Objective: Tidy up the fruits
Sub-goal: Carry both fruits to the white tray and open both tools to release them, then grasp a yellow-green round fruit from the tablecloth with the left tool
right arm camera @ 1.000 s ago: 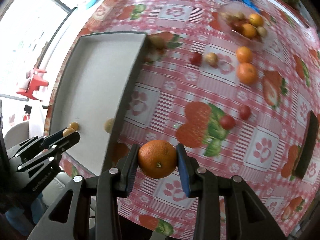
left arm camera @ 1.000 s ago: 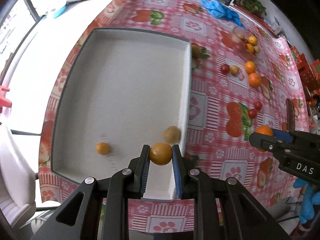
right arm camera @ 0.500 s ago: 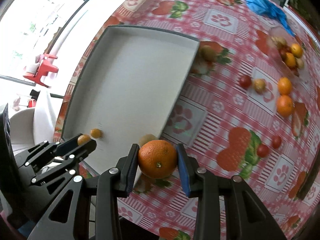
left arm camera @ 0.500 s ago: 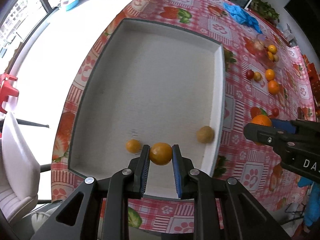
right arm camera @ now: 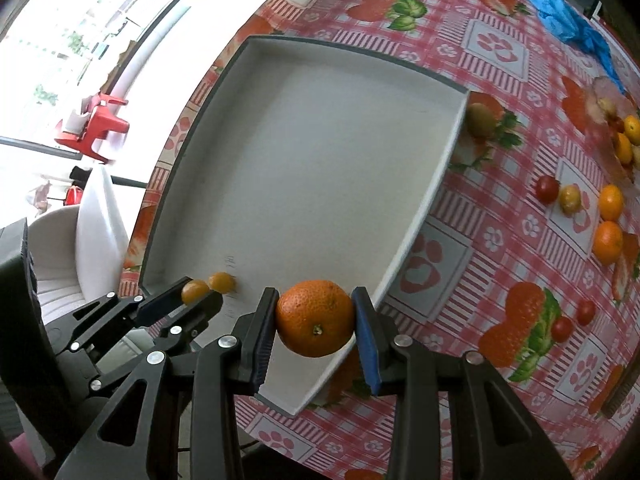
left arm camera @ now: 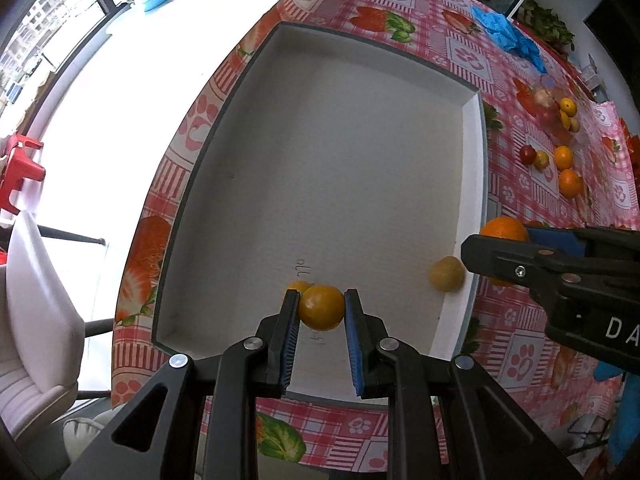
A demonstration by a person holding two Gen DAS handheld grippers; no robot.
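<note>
progress was slight: tray point(left arm camera: 474, 184) held two small fruits; left tongs point(left arm camera: 322, 312) clamped a kumquat point(left arm camera: 321, 307), right tongs point(right arm camera: 315, 322) an orange point(right arm camera: 315, 317); more fruit waited on the bench point(right arm camera: 500, 60).

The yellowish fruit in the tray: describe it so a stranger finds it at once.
Find the big white tray on the strawberry tablecloth. Near its right wall, close to the near end, a pale yellowish fruit lies alone. Unlike the small orange fruits nearby, it is dull, tan-yellow and not in a claw.
</note>
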